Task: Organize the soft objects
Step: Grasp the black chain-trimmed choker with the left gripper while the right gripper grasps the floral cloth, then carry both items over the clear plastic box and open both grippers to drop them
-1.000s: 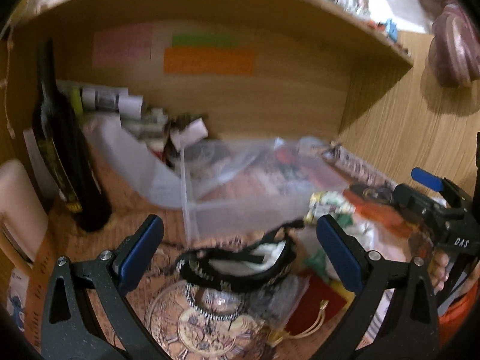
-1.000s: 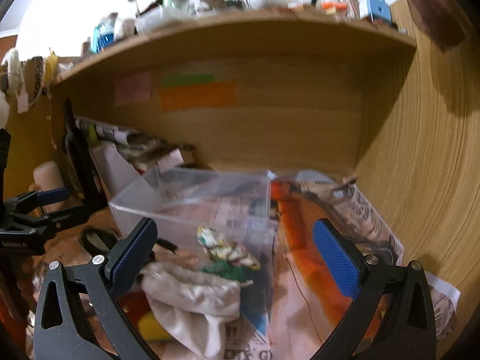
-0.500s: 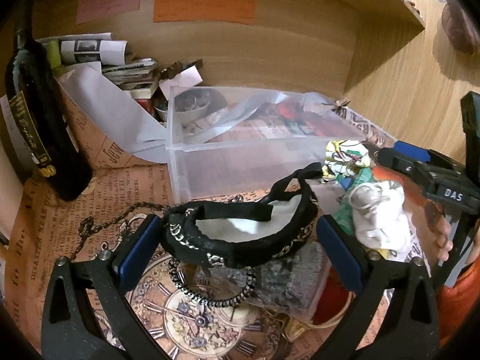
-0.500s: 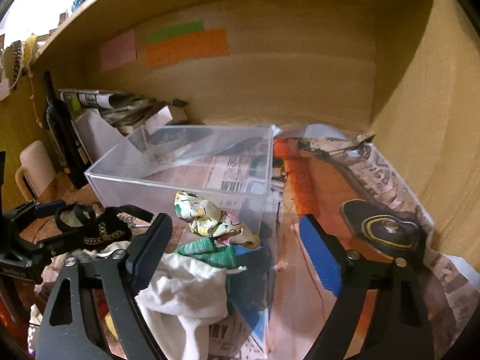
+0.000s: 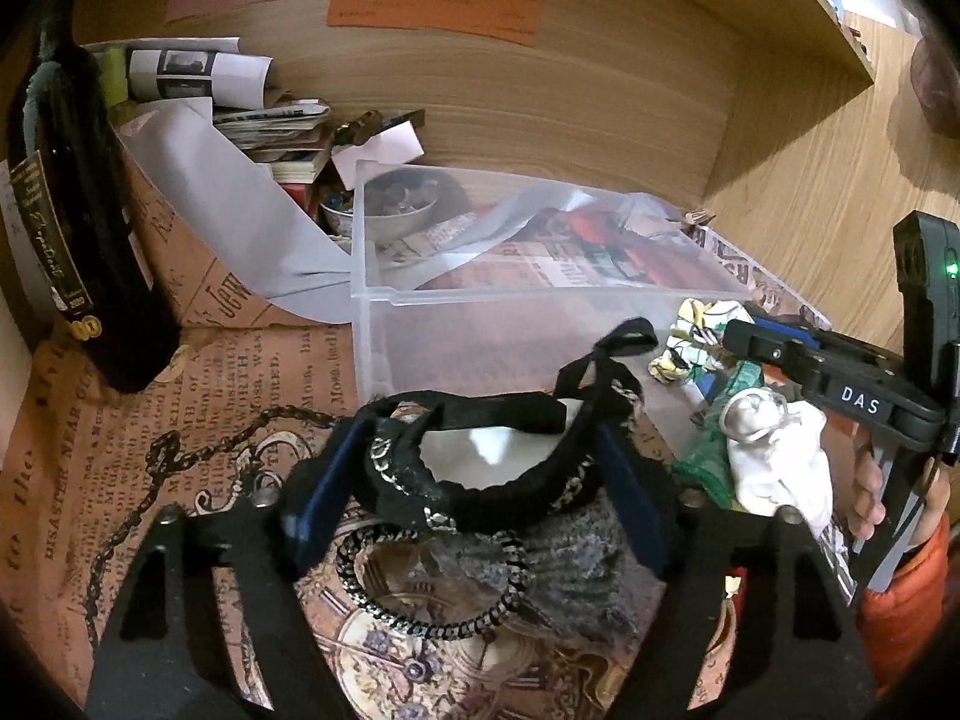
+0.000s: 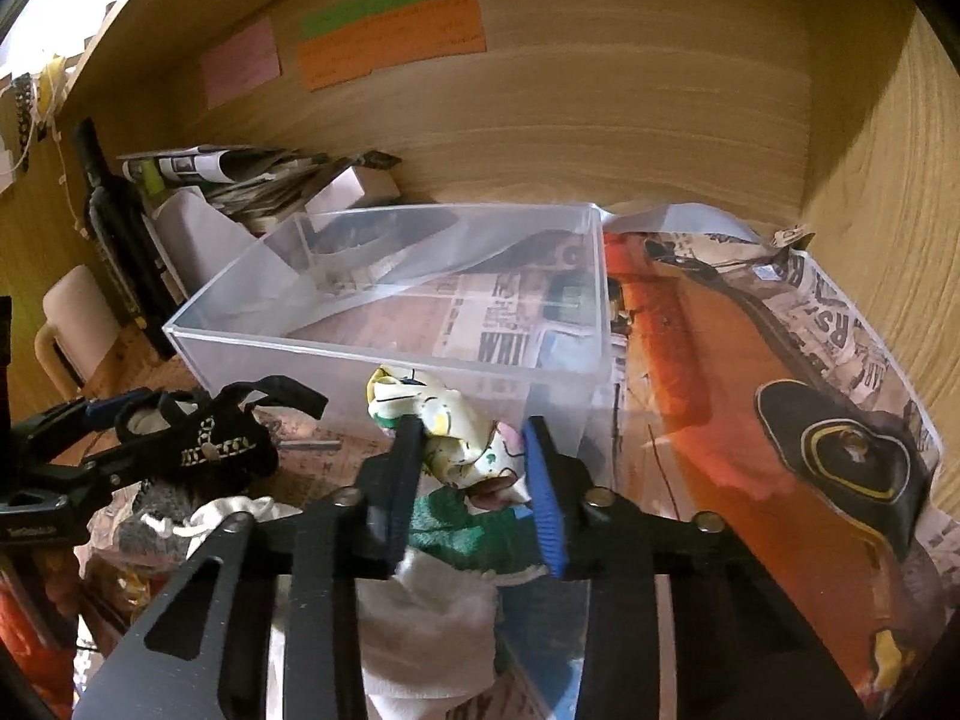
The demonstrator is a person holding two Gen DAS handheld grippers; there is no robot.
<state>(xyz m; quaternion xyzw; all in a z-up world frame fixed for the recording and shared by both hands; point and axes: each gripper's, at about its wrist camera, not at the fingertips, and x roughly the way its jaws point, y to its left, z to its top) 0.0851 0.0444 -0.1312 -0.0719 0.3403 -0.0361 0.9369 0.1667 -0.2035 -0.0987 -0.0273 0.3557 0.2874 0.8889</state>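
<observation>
- In front of the clear box [image 6: 390, 324], the right tongs [image 6: 474, 468] were closing on the patterned cloth [image 6: 444, 432], which already sat between their pads.
- The left tongs [image 5: 474, 480] were closing round the black studded pouch [image 5: 480, 462], its sides at the pads.
- Both items lay on the tabletop [image 5: 150, 420] just outside the box.
- To my eye, each grip should firm up before lifting, catching only its own item and not the white cloth [image 6: 420, 618] beneath.
</observation>
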